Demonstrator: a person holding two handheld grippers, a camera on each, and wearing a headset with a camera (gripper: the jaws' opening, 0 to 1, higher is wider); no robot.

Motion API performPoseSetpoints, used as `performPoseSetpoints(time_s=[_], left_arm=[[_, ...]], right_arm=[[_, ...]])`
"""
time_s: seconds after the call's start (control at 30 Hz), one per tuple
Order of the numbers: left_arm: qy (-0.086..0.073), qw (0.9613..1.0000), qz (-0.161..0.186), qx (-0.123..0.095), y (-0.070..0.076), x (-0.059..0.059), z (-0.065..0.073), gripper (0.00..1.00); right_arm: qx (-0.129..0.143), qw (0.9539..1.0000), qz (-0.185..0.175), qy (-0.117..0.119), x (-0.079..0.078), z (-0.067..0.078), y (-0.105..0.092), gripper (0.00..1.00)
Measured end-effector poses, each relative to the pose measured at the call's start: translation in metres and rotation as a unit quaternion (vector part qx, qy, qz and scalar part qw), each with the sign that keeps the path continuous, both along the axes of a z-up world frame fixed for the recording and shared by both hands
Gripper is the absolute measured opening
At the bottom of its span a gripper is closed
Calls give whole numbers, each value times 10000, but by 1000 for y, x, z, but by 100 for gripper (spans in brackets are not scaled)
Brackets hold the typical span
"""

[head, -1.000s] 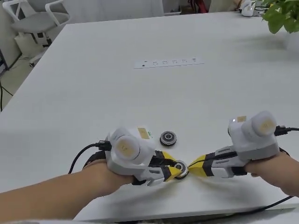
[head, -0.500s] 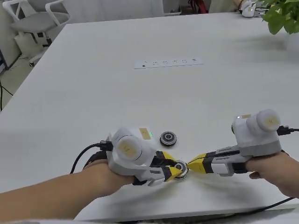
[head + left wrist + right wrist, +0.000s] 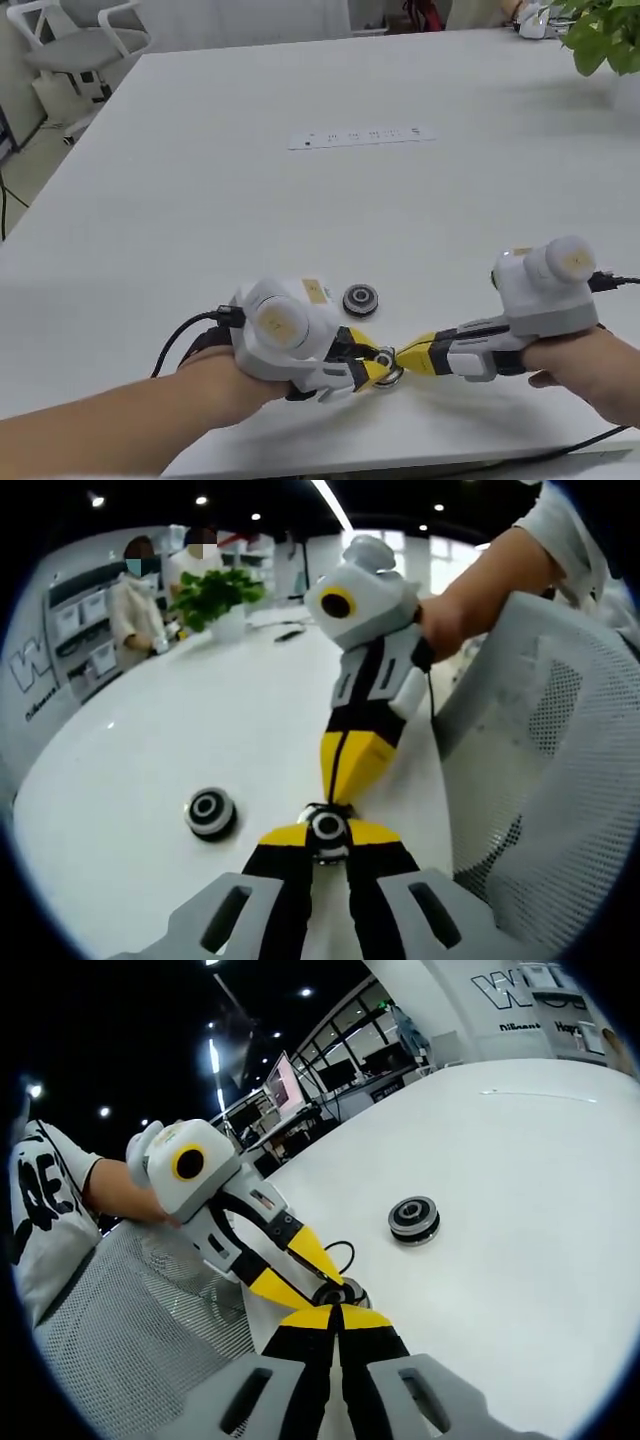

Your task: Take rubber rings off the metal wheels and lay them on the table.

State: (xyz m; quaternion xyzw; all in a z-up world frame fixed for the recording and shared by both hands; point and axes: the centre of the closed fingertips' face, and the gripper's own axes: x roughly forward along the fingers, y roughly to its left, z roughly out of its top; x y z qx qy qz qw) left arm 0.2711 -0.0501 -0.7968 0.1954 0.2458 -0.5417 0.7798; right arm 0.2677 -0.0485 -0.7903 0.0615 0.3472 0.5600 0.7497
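Note:
A small metal wheel (image 3: 387,372) with a black rubber ring is held just above the table's near edge. My left gripper (image 3: 373,371) is shut on that wheel (image 3: 328,828) from the left. From the right, my right gripper (image 3: 406,362) has its jaws pressed together, its yellow tips pinching the black ring at the wheel's rim (image 3: 345,1289). The right gripper (image 3: 341,792) comes in from above in the left gripper view. The left gripper (image 3: 312,1287) reaches in from the left in the right gripper view. A second wheel (image 3: 361,299) (image 3: 211,813) (image 3: 414,1219) with its ring lies flat on the table.
The white table (image 3: 300,210) is wide, with a power strip (image 3: 362,136) set in its middle. A potted plant (image 3: 603,30) stands at the far right corner. A white mesh chair (image 3: 540,780) is close behind the near edge. Two people (image 3: 140,595) stand far off.
The right gripper's body has dipped and swung slightly right, its tips staying on the held wheel. Both grippers and the wheel have drifted a little toward me. The second wheel is unmoved.

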Motion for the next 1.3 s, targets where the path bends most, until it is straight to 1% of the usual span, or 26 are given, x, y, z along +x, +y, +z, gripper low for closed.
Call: performPoseSetpoints(time_s=[0.13,0.17,0.2,0.23,0.27,0.3,0.5,0.6,0.63,0.67,0.8,0.87,1.0,1.13,1.23,1.3], left_arm=[[8,10000,-12,-8,0,0,0,12],[7,10000,-17,-7,0,0,0,12],[8,10000,-12,-12,0,0,0,12],[10,10000,-6,-15,0,0,0,12],[-5,10000,-13,-13,0,0,0,12],[1,10000,-10,-18,0,0,0,12],[30,10000,-12,-48,0,0,0,12],[99,9999,1,-114,0,0,1,12],[81,9999,-4,-115,0,0,1,13],[18,9999,-34,-93,-1,0,1,13],[28,10000,-47,-50,-1,-1,1,14],[128,9999,-61,-80,0,-3,1,16],[155,9997,-156,-111,3,-5,5,19],[184,9993,-181,-255,3,-7,14,23],[173,9992,-199,-313,5,-9,20,25],[172,9991,-216,-334,7,-10,23,27]], right_arm=[[120,9998,127,5,-6,6,7,0],[192,9997,178,9,-8,9,10,0],[379,9984,407,90,-17,15,15,0],[265,9992,300,47,-14,13,15,0],[158,9988,418,-195,-14,12,14,0],[186,9991,371,-56,-15,13,14,0],[169,9993,280,-162,-10,10,8,0],[128,9995,201,-184,-8,8,5,0],[107,9996,193,-190,-8,7,4,0],[85,9997,174,-176,-8,5,3,0],[71,9998,90,-151,-5,3,-1,0],[92,9998,55,-156,-4,4,-2,0],[91,9998,86,-172,-5,5,0,0],[114,9998,58,-171,-3,6,-1,0],[151,9998,6,-160,0,7,-3,0],[148,9998,13,-158,-1,7,-3,0]])
